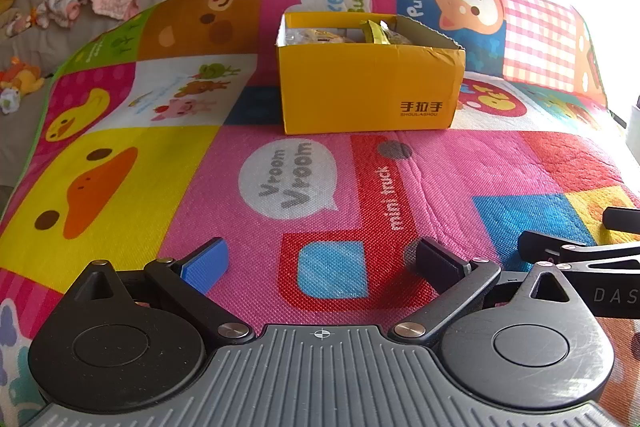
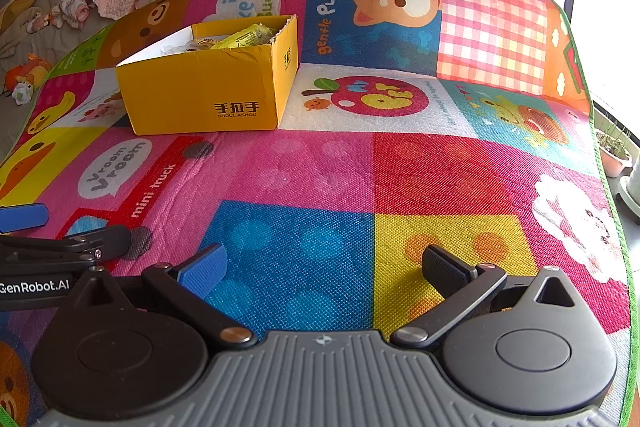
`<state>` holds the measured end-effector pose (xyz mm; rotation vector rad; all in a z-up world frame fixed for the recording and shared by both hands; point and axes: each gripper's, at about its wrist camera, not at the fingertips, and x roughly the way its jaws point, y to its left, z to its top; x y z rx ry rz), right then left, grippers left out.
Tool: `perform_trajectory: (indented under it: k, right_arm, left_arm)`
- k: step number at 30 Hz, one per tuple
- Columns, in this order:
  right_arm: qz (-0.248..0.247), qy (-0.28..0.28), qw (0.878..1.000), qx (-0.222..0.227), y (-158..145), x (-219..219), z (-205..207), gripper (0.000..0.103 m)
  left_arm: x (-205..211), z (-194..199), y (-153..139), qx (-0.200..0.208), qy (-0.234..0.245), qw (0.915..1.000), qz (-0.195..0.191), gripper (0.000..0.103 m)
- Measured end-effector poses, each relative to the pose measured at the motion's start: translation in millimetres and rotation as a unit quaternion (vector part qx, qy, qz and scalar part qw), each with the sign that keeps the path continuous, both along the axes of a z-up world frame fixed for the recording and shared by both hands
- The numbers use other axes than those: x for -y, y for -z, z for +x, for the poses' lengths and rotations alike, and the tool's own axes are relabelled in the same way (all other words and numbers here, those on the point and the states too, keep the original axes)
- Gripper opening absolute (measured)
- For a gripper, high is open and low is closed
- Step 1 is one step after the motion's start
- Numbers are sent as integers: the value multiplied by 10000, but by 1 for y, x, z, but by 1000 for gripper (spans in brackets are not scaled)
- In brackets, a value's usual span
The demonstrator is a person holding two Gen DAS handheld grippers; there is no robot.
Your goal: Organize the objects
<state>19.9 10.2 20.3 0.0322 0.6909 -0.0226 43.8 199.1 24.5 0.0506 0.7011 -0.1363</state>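
Left gripper point(image 1: 323, 265) and right gripper point(image 2: 323, 269): both spread apart, empty, low over play mat point(image 2: 320, 167). Yellow cardboard box point(image 1: 370, 87) ahead, already holding snack packets point(image 2: 244, 35). Risk: nudging box, tipping contents out.

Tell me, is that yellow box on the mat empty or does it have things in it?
It has things in it. The open-topped yellow box shows yellow wrapped packets inside; how many, or how full it is, cannot be told.
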Motion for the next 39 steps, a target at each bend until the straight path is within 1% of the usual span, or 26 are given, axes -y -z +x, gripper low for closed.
perform_trajectory:
  k: [3, 6, 11, 13, 16, 20, 28, 39]
  right_arm:
    - [0, 1, 10000, -1, 0, 0, 0, 103]
    - [1, -5, 10000, 0, 0, 0, 0, 103]
    - [-4, -3, 10000, -2, 0, 0, 0, 103]
    - [-1, -3, 10000, -1, 0, 0, 0, 103]
    - [0, -3, 10000, -1, 0, 0, 0, 103]
    - [-8, 1, 10000, -2, 0, 0, 1, 103]
    - [-2, -8, 10000, -2, 0, 0, 0, 103]
    - [-2, 6, 10000, -1, 0, 0, 0, 103]
  left_arm:
    - [0, 1, 0, -2, 19, 10000, 16, 103]
    - [2, 0, 0, 38, 127, 9998, 113, 103]
    - [-4, 1, 0, 7, 230, 9997, -67, 102]
    - [-5, 2, -1, -7, 201, 9997, -103, 102]
    - [3, 2, 0, 25, 62, 9999, 91, 102]
    - [2, 1, -1, -27, 84, 10000, -14, 102]
    - [5, 0, -2, -47, -8, 10000, 37, 102]
    - [5, 2, -3, -68, 10, 10000, 27, 102]
